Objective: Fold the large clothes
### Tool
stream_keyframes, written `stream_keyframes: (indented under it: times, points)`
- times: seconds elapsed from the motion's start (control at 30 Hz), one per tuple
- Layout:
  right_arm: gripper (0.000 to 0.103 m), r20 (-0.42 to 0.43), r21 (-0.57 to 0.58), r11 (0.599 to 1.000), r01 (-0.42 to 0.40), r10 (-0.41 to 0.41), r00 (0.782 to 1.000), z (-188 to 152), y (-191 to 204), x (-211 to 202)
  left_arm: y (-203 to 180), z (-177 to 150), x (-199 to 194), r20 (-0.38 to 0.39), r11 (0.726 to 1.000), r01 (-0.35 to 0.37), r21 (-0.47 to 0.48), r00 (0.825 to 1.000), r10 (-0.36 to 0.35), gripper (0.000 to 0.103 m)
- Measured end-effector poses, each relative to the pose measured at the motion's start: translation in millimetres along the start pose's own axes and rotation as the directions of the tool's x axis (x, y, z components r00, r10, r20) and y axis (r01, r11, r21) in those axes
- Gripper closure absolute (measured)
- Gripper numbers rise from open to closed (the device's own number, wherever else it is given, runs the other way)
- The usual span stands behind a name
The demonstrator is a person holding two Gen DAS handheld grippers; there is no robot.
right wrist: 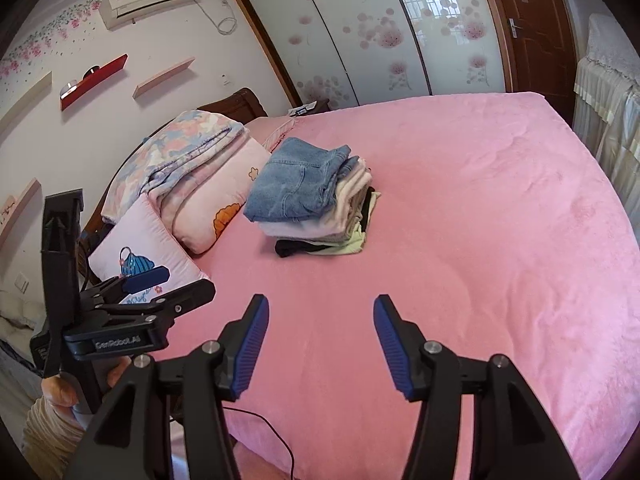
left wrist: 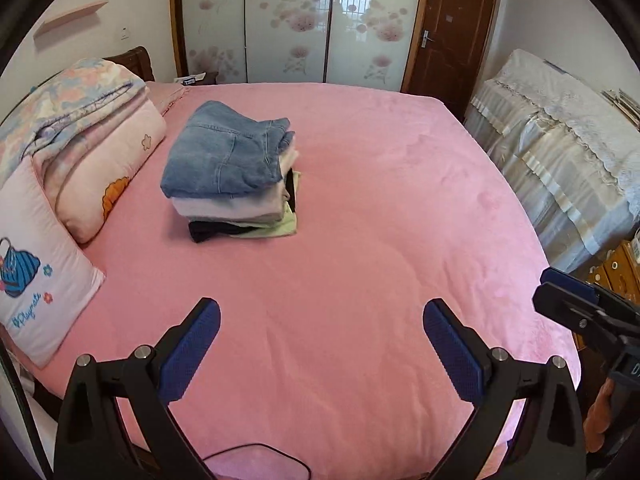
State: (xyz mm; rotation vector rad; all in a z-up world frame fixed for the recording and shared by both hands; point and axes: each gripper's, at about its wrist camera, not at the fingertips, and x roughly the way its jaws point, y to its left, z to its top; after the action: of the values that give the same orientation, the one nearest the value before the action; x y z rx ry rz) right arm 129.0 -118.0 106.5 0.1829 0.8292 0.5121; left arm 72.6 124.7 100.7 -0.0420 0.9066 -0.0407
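stack: pile of folded clothes (left wrist: 232, 176) is sitting on the pink plush bedspread (left wrist: 360, 240), toward the headboard side, well apart from both grippers. No loose garment is showing anywhere in either view.
top item: folded blue denim jeans (left wrist: 224, 156) are lying on top; under them a pale pink/cream folded piece (left wrist: 228, 208), then a black piece (left wrist: 208, 230) and a light green piece (left wrist: 280, 230) touching the spread.
stack axis: long side is running roughly from near edge toward headboard, fold edges are facing the pillows, stepped open edges are facing bed centre. Judgement, fisheye is bending it.
L gripper: left gripper (left wrist: 320, 320) is hanging over the near part of the bed, blue pads (left wrist: 192, 356) spread wide, nothing between them.
R gripper: right gripper (right wrist: 320, 320) is also hanging over the near edge, pads (right wrist: 250, 348) apart, holding nothing.
bearing: stack is lying ahead and left of both. In L view it's slightly left of centre, in R view likewise, but L gripper is sitting on the stack's side, so L looks nearer.
neighbours: pink cartoon-print pillows (left wrist: 44, 280) and a folded floral quilt (left wrist: 68, 108) are flanking the stack on the headboard side, near but not touching afaict.
progress: looks like folding is done or between items; next garment isn't in view, can't tell where it's coming from.
risk: a thin black cable (left wrist: 256, 456) is trailing on the near bed edge under the grippers, could snag.
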Motion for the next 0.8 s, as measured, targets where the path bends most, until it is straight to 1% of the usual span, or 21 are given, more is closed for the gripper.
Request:
stream_keyframes:
  times: [0.13,0.2,0.33,0.4,0.47,0.53,0.7,0.8]
  points:
    - [0.048,0.015,-0.017,0.999,0.039,-0.039,0.999,-32,-3,-16,-21,-33,-14,0.020,1.000,-0.014,-0.027,1.000,0.015,0.002]
    - [0.047,0.028,-0.012,0.998,0.069,-0.068,0.997,-48,-7,-23,-25,-46,-18,0.031,0.997,-0.038,-0.059,0.999,0.040,0.002]
    - [0.041,0.068,-0.004,0.991,0.133,-0.133,0.989,-76,-12,-36,-29,-71,-24,0.041,0.994,-0.050,-0.097,0.998,0.054,0.002]
    - [0.040,0.099,-0.007,0.986,0.167,-0.166,0.981,-90,-11,-45,-34,-84,-27,0.043,0.992,-0.083,-0.092,0.995,0.087,0.002]
    - [0.038,0.122,-0.012,0.983,0.186,-0.183,0.975,-102,-9,-51,-41,-95,-34,0.063,0.992,-0.098,-0.083,0.993,0.103,0.002]
    - [0.036,0.139,-0.003,0.980,0.200,-0.197,0.971,-115,-10,-56,-49,-107,-43,0.079,0.992,-0.097,-0.078,0.992,0.103,0.002]
    - [0.036,0.168,0.021,0.978,0.207,-0.208,0.964,-135,-12,-67,-66,-128,-57,0.119,0.992,-0.101,-0.074,0.987,0.110,0.002]
    - [0.035,0.185,0.006,0.971,0.240,-0.237,0.954,-143,-9,-74,-75,-138,-59,0.136,0.990,-0.123,-0.062,0.982,0.131,0.002]
